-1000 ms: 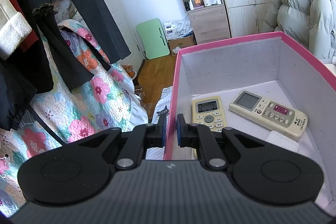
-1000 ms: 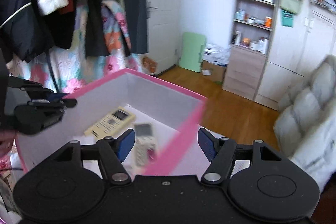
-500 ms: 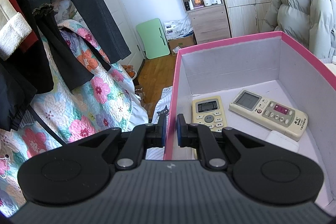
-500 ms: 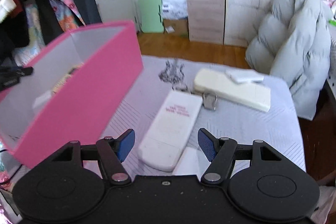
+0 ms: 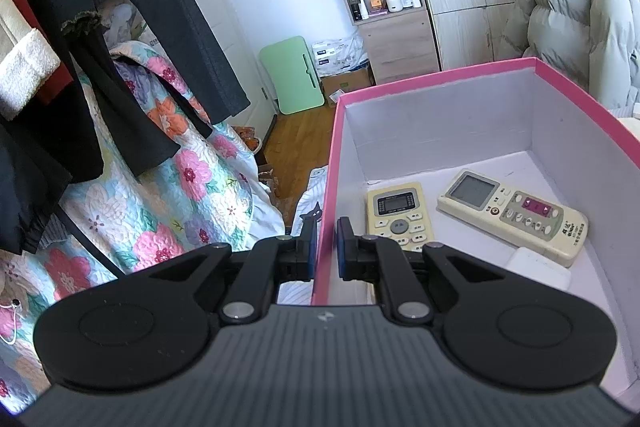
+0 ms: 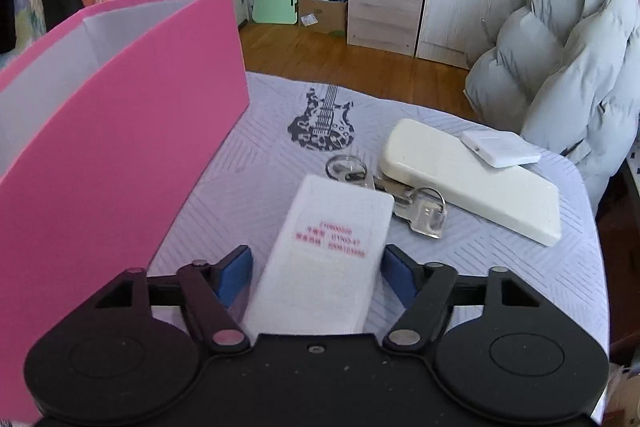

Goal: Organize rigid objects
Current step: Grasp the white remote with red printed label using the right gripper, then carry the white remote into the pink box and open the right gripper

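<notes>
Lying face down on the grey cloth (image 6: pixel 520 267), a white remote (image 6: pixel 324 263) shows red print on its back. Clear clips (image 6: pixel 424 207) and a cream remote (image 6: pixel 468 179) topped by a small white pad (image 6: pixel 500 147) sit just beyond; nothing blocks it. The right gripper (image 6: pixel 316 273) spreads wide, the remote between its fingers. The left gripper (image 5: pixel 326 247) clamps the pink box (image 5: pixel 332 163) wall; two remotes (image 5: pixel 400 215) lie inside.

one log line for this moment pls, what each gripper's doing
left gripper: shut on pink box wall | right gripper: open, jaws straddling white remote | box holds two remotes
</notes>
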A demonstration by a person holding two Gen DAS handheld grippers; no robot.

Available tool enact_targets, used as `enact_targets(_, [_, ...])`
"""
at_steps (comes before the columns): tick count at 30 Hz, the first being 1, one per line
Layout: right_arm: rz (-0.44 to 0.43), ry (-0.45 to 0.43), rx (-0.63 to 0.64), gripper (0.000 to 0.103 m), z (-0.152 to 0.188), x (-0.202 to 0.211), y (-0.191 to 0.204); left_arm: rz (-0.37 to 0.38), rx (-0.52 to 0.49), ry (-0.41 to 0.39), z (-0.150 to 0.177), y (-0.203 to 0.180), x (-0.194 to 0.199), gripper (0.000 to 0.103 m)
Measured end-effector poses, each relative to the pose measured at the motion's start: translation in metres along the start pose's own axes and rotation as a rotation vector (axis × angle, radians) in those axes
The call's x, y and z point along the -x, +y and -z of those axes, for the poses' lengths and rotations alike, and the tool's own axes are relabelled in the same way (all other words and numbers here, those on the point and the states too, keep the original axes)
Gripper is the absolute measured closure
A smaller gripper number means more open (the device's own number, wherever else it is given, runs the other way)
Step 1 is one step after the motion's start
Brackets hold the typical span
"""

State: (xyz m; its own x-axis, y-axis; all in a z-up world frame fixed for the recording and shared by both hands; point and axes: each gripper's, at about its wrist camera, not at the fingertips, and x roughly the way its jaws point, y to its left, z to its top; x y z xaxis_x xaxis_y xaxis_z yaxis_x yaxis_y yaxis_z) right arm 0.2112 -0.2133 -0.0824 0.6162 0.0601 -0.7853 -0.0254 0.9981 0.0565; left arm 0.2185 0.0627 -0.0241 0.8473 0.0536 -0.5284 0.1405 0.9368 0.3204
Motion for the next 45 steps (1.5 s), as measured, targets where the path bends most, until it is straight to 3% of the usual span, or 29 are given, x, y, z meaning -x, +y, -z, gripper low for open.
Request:
enact_targets(2, [0.009,-0.013,-0.002,0.024,-0.001,-0.002,-0.001,-0.005,-0.010,-0.008,0.000,-0.001,0.001,0.094])
enact_targets(4, [0.020,-0.032,-0.012,0.036,-0.003,-0.001,-0.003,-0.009,-0.011,-0.007,-0.001,-0.001,0.001,0.094])
enact_targets(7, [0.000,-0.034,-0.034,0.038,-0.002,0.002,-0.006,-0.005,-0.007,-0.005,-0.001,0.001,0.000,0.094])
enact_targets(18, [-0.068,-0.211,-0.091,0.042,0.009,0.074,0.000,-0.010,-0.014,-0.004,0.000,-0.002,0.002,0.094])
enact_targets(26, [-0.133,-0.278,-0.151,0.042,0.010,0.113,0.001,-0.010,-0.014,-0.004,0.000,-0.002,0.002,0.094])
enact_targets(31, [-0.159,-0.360,-0.105,0.042,0.002,0.138,0.012,-0.010,-0.013,-0.004,0.000,-0.002,0.002,0.094])
enact_targets(37, [-0.314,-0.482,-0.010,0.042,-0.014,0.159,0.038,-0.007,-0.008,-0.002,0.000,-0.003,0.002,0.094])
enact_targets(42, [-0.456,-0.493,0.052,0.042,-0.021,0.147,0.060,-0.003,0.000,-0.001,-0.001,-0.002,0.001,0.094])
enact_targets(45, [-0.532,-0.412,0.033,0.042,-0.023,0.123,0.066,0.000,0.004,0.004,-0.002,0.000,-0.001,0.094])
